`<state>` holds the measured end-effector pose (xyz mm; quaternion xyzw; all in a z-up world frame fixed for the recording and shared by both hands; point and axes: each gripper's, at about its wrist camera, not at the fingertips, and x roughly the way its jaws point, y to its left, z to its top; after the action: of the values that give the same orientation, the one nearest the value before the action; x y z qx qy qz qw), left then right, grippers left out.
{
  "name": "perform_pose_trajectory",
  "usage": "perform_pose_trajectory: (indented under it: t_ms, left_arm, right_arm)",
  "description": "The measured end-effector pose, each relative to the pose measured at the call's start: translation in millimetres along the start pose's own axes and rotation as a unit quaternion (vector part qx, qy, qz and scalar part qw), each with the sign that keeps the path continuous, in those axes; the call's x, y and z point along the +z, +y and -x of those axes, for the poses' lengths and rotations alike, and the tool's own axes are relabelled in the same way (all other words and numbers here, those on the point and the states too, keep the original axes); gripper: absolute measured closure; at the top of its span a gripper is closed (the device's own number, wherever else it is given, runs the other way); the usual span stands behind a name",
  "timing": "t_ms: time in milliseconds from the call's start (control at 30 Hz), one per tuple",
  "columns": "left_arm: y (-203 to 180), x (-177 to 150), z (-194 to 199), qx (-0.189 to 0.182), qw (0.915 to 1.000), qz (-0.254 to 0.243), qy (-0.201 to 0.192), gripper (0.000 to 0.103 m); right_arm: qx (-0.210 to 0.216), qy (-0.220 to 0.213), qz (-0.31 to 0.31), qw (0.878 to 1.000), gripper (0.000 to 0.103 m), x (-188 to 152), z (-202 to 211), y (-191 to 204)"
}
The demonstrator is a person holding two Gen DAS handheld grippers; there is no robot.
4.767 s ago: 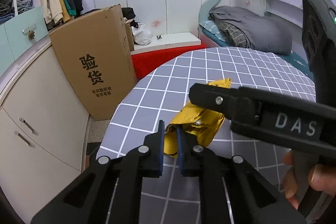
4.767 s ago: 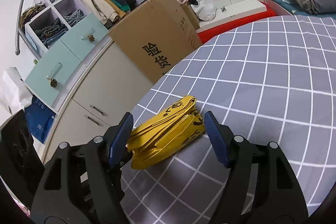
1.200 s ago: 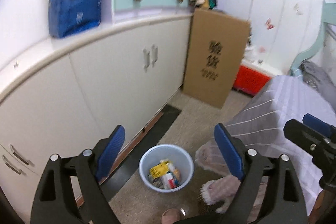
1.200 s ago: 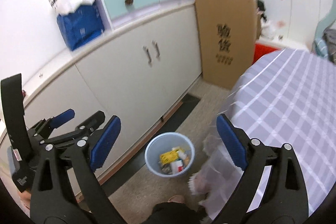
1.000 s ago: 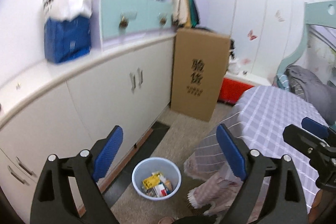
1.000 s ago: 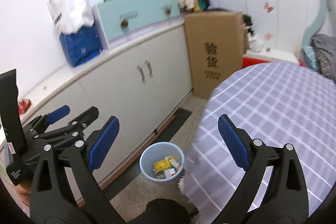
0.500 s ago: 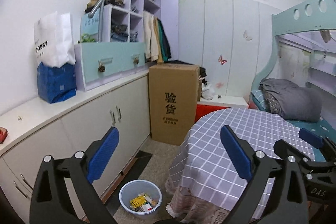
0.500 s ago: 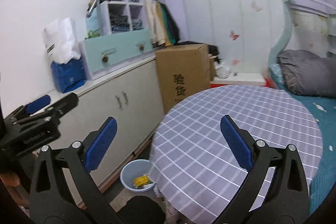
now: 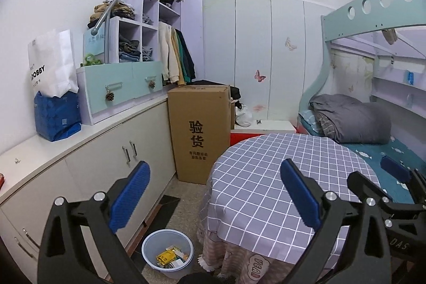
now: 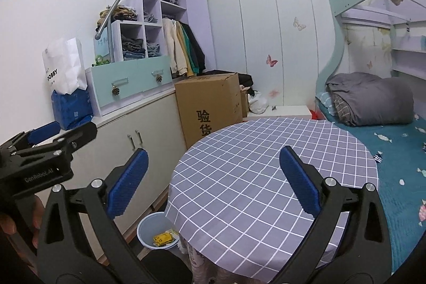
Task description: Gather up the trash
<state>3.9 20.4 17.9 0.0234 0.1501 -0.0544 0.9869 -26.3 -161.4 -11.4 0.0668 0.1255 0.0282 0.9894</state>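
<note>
Both the left gripper (image 9: 214, 193) and right gripper (image 10: 213, 181) are hanging wide open and empty; yellow wrapper (image 9: 165, 256) is lying binned in the wastebasket (image 9: 152, 241) below the fingers, tabletop (image 10: 266, 164) looking bare, so seemingly scanning next.

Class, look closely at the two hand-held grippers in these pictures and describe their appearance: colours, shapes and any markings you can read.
The left gripper and right gripper look alike: black angular frames with silver bolts, each forking into two fingers tipped with blue ribbed pads. Seen from its partner's camera, the left one's side reads "GenRobot.AI" in pale lettering, and the right one's reads "DAS". No cables or sleeves show.
</note>
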Motion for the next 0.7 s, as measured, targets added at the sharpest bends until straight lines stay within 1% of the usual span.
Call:
perform_pose_trajectory:
  t_ms: [100,233,700]
  left_arm:
    - [-5,-2,1,0.009,0.9999,-0.007,-0.003,0.007]
    - [-8,-5,-2,0.009,0.9999,-0.010,0.002,0.007]
    - [-8,-9,-6,0.014,0.9998,-0.013,0.008,0.007]
  right_arm:
    - [-0.004,0.000,-0.004,1.000,0.006,-3,2,-3]
    - [-0.008,0.003,-0.003,1.000,0.006,-7,2,-4]
    - [0.000,0.018,-0.005,1.000,0.006,-15,-4,0]
